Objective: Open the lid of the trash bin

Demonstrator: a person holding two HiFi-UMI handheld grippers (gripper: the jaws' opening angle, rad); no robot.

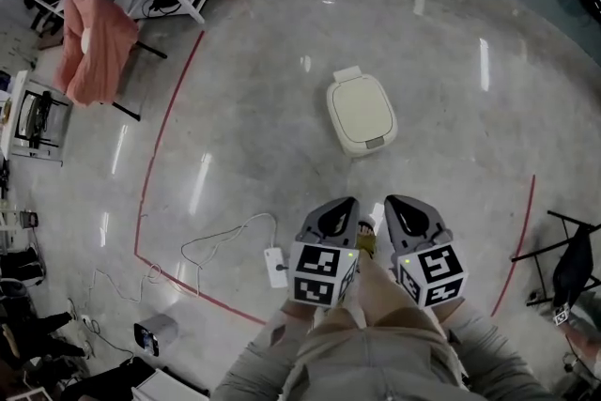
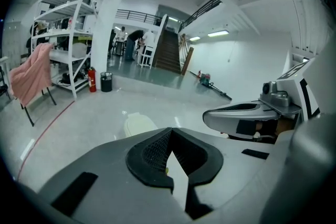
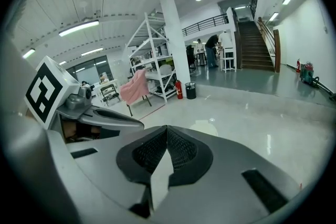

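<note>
The trash bin point(image 1: 362, 115) sits out on the bare floor, well ahead of the person, cream lid flat and shut; so nothing's done yet, I'd say the walk-up and the lift are both left; left gripper point(image 1: 338, 215) and right gripper point(image 1: 406, 214) hang by the body, jaws pressed together on nothing; a white adapter point(image 1: 275, 266) with its cable lies off left, not in the way.
</note>
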